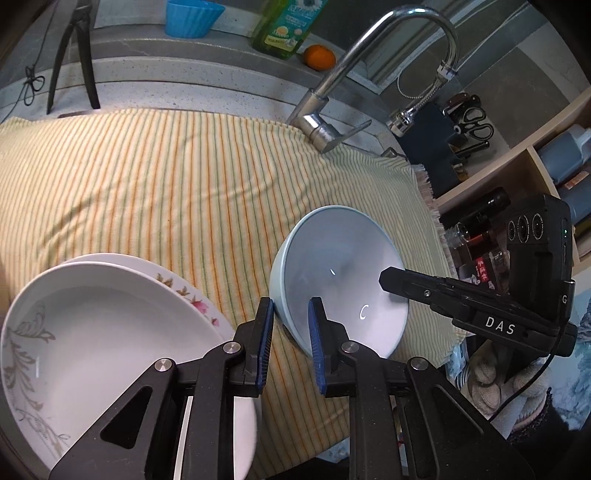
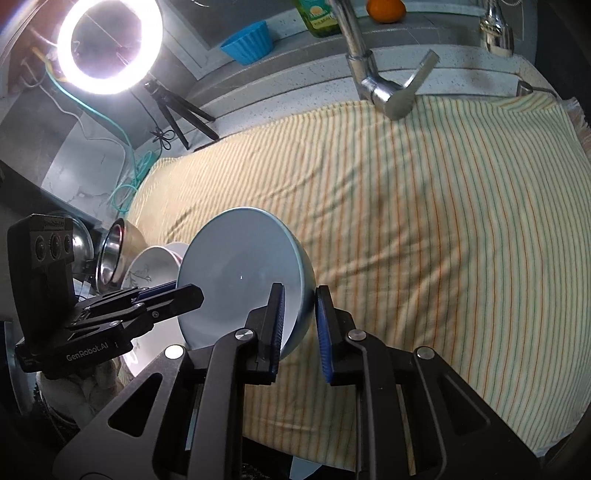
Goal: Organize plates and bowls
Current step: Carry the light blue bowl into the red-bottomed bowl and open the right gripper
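A pale blue bowl (image 1: 340, 273) is held tilted above the striped towel (image 1: 166, 184), gripped from both sides. My left gripper (image 1: 291, 339) is shut on its near rim, one pad inside and one outside. My right gripper (image 2: 299, 325) is shut on the opposite rim of the same bowl (image 2: 240, 266). The right gripper's finger (image 1: 413, 284) shows across the bowl in the left wrist view. Two stacked white plates (image 1: 110, 332), the lower one with pink flowers, lie on the towel to the left of the left gripper.
A chrome faucet (image 1: 332, 122) rises behind the towel. A blue cup (image 1: 192, 18), green soap bottle (image 1: 288, 26) and an orange (image 1: 319, 57) sit on the back ledge. Steel bowls (image 2: 114, 251) and a ring light (image 2: 110, 44) are at the left. Shelves with bottles (image 1: 480, 229) stand at the right.
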Available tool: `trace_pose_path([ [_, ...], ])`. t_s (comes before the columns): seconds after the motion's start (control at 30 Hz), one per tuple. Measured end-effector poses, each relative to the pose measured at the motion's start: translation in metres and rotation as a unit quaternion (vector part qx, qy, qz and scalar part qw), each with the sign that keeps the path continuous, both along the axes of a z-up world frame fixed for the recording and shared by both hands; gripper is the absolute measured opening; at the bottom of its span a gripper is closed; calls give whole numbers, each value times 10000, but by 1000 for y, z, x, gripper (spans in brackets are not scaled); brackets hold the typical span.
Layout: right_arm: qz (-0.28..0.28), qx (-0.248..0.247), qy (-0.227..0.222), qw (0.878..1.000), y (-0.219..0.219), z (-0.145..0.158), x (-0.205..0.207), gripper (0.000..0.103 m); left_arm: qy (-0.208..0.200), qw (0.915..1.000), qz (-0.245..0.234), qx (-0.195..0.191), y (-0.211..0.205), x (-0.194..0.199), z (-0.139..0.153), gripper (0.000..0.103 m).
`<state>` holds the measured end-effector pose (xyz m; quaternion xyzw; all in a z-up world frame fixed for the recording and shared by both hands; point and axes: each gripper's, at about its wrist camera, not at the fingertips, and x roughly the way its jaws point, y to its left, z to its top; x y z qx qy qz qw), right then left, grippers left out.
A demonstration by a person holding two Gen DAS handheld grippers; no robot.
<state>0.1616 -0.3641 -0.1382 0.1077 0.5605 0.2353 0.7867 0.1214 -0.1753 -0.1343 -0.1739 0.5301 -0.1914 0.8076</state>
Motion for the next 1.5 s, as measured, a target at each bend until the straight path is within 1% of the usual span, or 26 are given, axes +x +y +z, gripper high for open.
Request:
trace_pose_path([
  [0.27,224,37,-263,9994,39,27,-3,17,-201,9995,235,-72,33,-12,20,17],
  [0.47,467,62,-382,9982,78,41,-6,17,-331,9981,514,-119,68,-24,32,17],
  [0.63,657,101,-426,9969,111,47,-7,17,-403,9963,738,-162,98,-36,39,17],
  [0.93,1084,163,-450,9929,183,51,-8,17,-490,9914,1204,-133,158,-55,48,17],
  [1.1,1302,201,-455,9902,221,51,-8,17,-473,9883,1448,-97,189,-62,48,17],
  [1.5,1675,213,-376,9849,289,41,-6,17,-410,9809,1899,-62,247,-71,42,17],
])
